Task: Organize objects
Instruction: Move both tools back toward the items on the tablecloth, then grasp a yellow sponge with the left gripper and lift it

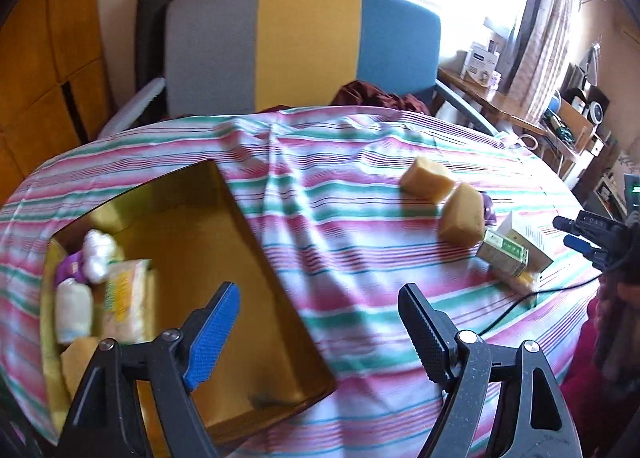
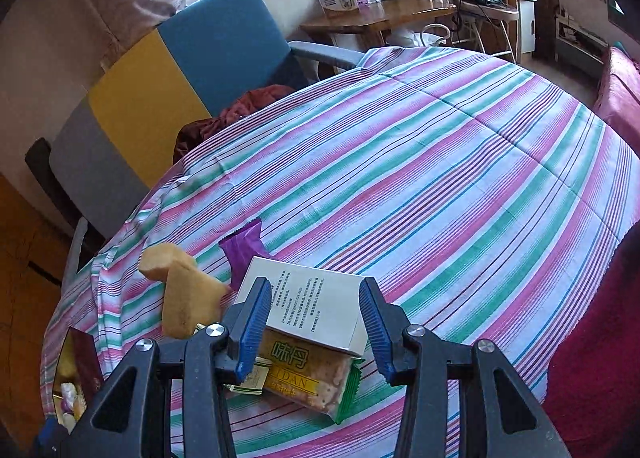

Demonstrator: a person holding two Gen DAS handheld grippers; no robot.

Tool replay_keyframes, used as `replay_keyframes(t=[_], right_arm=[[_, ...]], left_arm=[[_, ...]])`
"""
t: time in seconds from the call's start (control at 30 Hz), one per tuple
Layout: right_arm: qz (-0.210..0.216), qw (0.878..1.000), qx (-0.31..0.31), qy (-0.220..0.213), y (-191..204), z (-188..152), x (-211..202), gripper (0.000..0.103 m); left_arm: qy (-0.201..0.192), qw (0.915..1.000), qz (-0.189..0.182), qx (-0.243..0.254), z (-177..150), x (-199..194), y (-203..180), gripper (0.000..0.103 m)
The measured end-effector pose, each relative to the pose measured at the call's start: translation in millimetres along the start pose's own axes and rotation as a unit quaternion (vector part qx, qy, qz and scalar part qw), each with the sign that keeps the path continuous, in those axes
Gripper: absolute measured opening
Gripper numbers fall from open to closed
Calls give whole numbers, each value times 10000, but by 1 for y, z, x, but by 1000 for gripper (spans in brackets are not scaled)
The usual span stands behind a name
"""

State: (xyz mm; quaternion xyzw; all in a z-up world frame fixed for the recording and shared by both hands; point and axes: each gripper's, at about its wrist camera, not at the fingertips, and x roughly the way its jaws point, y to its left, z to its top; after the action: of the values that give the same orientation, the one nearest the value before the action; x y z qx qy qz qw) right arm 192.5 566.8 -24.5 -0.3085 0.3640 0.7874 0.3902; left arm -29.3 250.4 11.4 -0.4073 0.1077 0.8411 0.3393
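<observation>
At lower left of the left wrist view, the gold box (image 1: 224, 258) is already keeping wrapped snacks against its left wall, so I judge it is the collecting place. I am holding my left gripper (image 1: 320, 322) spread wide and empty above its right edge. Toward the right, two tan sponge blocks (image 1: 444, 201) are waiting on the striped cloth (image 1: 340, 217). In the right wrist view, my right gripper (image 2: 314, 322) is hanging with jaws spread on both sides of the white carton (image 2: 308, 306), which is lying on a cracker packet (image 2: 308, 382), probably to take it next.
</observation>
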Motion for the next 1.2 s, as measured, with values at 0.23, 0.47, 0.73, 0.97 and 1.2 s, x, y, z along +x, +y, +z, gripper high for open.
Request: replay_keyframes(t=[0.23, 0.47, 0.73, 0.97, 1.2], right_arm=[[227, 9996, -85, 119, 3, -1, 4, 47], [432, 9986, -174, 257, 8, -2, 7, 48], [686, 9968, -137, 395, 7, -3, 10, 48], [869, 9946, 505, 273, -20, 5, 5, 48], [965, 9915, 770, 400, -28, 6, 11, 50]], left_arm=[[339, 9990, -287, 43, 35, 42, -29, 82], [738, 9959, -510, -127, 71, 87, -56, 82], [824, 9934, -789, -147, 109, 138, -101, 90], [816, 9948, -570, 206, 135, 179, -134, 92], [1047, 9919, -417, 593, 135, 220, -157, 89]])
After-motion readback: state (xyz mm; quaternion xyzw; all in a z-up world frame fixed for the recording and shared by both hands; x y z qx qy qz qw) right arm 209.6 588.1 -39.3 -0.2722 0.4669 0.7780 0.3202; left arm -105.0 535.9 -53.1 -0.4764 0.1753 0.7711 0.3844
